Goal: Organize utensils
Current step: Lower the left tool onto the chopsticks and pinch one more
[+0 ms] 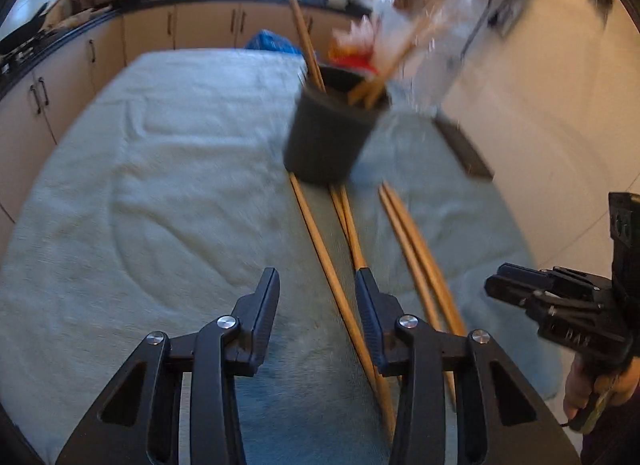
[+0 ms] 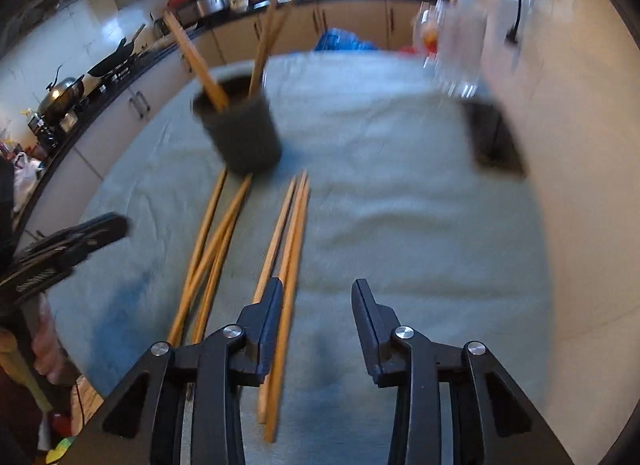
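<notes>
Dark cylindrical holder [image 1: 326, 137] at 12 o'clock on fuzzy pale cloth [image 1: 160, 185], wooden chopsticks [image 1: 304, 37] leaning inside; more slender chopsticks [image 2: 286, 249] flat at 6 o'clock of it. Left gripper [image 1: 318, 285] spread, straddling one stick [image 1: 320, 249] without contact. Right gripper [image 2: 317, 293] spread, empty, sticks beside its left finger [image 2: 268, 317]

One dark holder [image 1: 326, 133] stands on the worktop with about four wooden chopsticks [image 2: 208, 73] upright inside it, though blur makes that count uncertain. Six more chopsticks [image 2: 290, 233] lie loose on the cloth [image 1: 160, 185], three beside three. Two grippers are in view.
</notes>
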A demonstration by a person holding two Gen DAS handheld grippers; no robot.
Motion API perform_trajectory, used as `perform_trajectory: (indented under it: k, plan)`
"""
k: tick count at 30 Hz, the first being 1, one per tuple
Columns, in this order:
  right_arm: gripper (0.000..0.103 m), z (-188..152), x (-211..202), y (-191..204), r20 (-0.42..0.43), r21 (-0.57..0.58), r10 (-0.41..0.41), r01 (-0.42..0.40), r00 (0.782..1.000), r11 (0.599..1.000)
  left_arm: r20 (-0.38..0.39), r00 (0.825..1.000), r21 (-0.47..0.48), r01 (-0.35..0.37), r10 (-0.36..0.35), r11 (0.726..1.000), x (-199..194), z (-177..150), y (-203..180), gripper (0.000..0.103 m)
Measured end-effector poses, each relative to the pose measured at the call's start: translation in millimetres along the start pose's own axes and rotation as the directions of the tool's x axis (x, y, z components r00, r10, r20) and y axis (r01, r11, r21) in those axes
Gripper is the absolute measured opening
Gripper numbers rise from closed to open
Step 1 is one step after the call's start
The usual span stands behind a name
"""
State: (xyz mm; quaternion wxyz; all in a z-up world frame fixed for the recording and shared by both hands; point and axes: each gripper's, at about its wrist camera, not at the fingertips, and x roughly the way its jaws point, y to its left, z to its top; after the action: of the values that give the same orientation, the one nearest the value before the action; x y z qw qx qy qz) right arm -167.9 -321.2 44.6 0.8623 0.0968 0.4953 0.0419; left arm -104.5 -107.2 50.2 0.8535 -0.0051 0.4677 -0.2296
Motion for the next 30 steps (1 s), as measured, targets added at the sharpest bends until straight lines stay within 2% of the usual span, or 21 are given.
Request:
perform_trajectory:
  k: [2,5,7,9,10,12,14,16,18,21,23,26,30]
  plan:
    - [0.037,-8,16,-1,-0.017,0.004,0.009,-0.009,1.0,1.0,-0.028,1.0,0.03,0.003,-0.002,1.0,12,-4,-9,0.037]
    - [0.037,-14,30,-1,-0.026,0.006,0.008,-0.008,1.0,1.0,-0.058,0.998,0.089,0.011,-0.006,0.996,25,-9,-25,0.031]
    - [0.037,-14,31,0,-0.008,0.008,0.017,-0.017,1.0,1.0,-0.074,0.997,0.139,-0.013,0.023,0.99,33,-8,-35,0.021]
    - [0.037,-14,31,1,-0.004,0.018,0.014,-0.013,1.0,1.0,-0.08,0.992,0.168,-0.082,0.097,0.982,40,-7,-40,0.013]
    - [0.037,-14,31,-1,-0.002,0.021,0.006,-0.006,1.0,1.0,-0.089,0.989,0.161,-0.104,0.119,0.981,42,-4,-38,0.011]
    - [0.037,-14,30,-2,-0.001,0.028,-0.002,0.002,1.0,1.0,-0.098,0.989,0.124,-0.099,0.112,0.987,43,0,-28,0.01]
    - [0.037,-14,28,-8,-0.002,0.043,-0.004,0.004,1.0,0.999,-0.089,0.986,0.098,-0.136,0.144,0.986,38,0,-15,0.008]
    - [0.037,-15,28,-12,0.003,0.051,-0.001,0.0,1.0,0.999,-0.09,0.99,0.055,-0.102,0.107,0.993,31,-1,4,0.008]
    - [0.037,-14,28,-15,0.006,0.062,-0.01,0.01,1.0,0.998,-0.086,0.996,-0.023,-0.027,0.025,0.999,24,-2,28,0.009]
    - [0.034,-16,25,-23,0.009,0.091,-0.014,0.013,1.0,0.996,-0.078,0.997,-0.087,-0.007,0.0,0.996,16,-3,53,0.009]
    - [0.034,-14,25,-25,0.006,0.099,-0.038,0.037,0.999,0.994,-0.065,0.998,-0.107,-0.016,0.009,0.994,11,-5,66,0.011]
    - [0.034,-14,25,-26,-0.001,0.101,-0.057,0.057,0.998,0.993,-0.071,0.996,-0.104,-0.066,0.059,0.992,10,-5,78,0.009]
    - [0.034,-11,25,-24,-0.012,0.098,-0.074,0.075,0.997,0.992,-0.069,0.997,-0.122,-0.041,0.033,0.992,5,-2,84,0.009]
